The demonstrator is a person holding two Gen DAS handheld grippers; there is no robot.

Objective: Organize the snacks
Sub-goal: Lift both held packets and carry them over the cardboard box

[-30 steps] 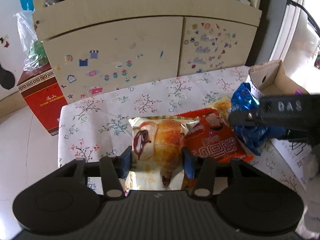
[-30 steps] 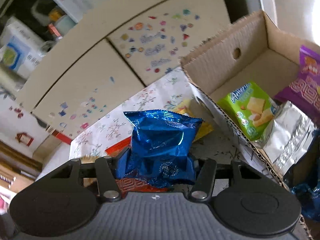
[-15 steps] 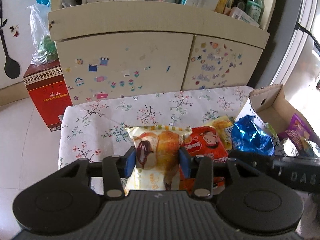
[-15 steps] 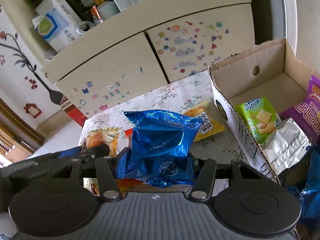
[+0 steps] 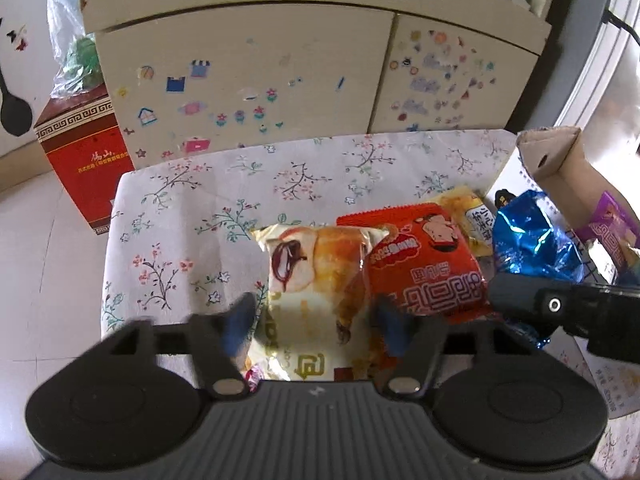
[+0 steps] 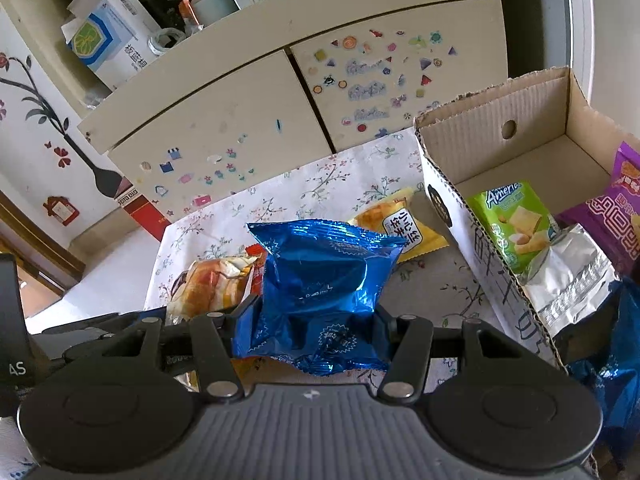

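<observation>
A floral-clothed table (image 5: 192,216) carries a bread packet (image 5: 316,280), red packet (image 5: 424,264), yellow packet (image 6: 404,228) and cardboard box (image 6: 496,128).

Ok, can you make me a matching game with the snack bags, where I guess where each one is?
Things:
1. blue foil bag
2. bread packet
3. green snack bag
4. red packet

Places:
A. inside the cardboard box
B. between the left gripper fingers, whose jaws have just been opening
C. clamped in the right gripper
D. flat on the tablecloth, beside the bread

Pairs: 1-C, 2-B, 3-A, 4-D
</observation>
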